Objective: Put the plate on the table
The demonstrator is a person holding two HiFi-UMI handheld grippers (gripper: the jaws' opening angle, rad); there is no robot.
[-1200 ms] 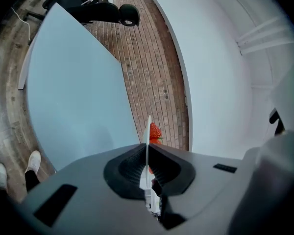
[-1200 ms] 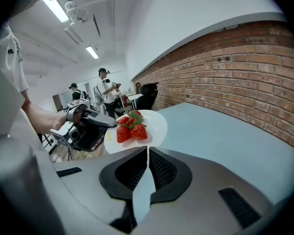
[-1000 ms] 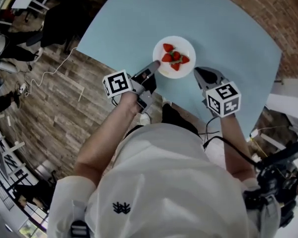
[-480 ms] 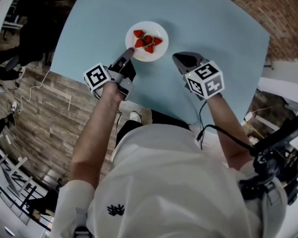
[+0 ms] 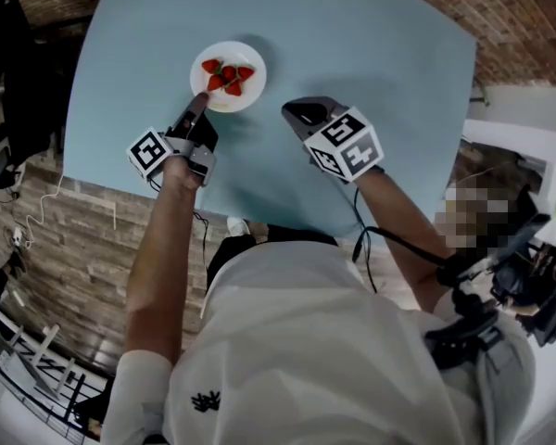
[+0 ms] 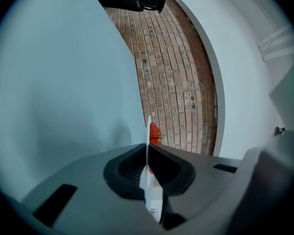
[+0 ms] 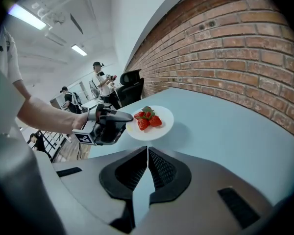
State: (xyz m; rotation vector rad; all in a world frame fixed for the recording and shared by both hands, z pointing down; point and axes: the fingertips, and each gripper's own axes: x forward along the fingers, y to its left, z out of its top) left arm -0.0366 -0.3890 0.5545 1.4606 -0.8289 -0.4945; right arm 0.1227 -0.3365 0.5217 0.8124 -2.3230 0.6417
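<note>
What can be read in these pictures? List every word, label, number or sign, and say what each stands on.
No readable word or number in any view.
Cube on the left gripper: black-and-white square marker, no text.
Cube on the right gripper: another such marker, no text.
White shirt: small dark emblem, no letters.
White label low between the left gripper's jaws: print too blurred to read.

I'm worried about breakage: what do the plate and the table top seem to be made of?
The plate is plain white with a very thin rim, seen edge-on in the left gripper view. It is likely light plastic or paper, though thin ceramic can't be ruled out. The table top is smooth, uniform pale blue with no grain and soft shadows, so probably matte laminate or painted board.
</note>
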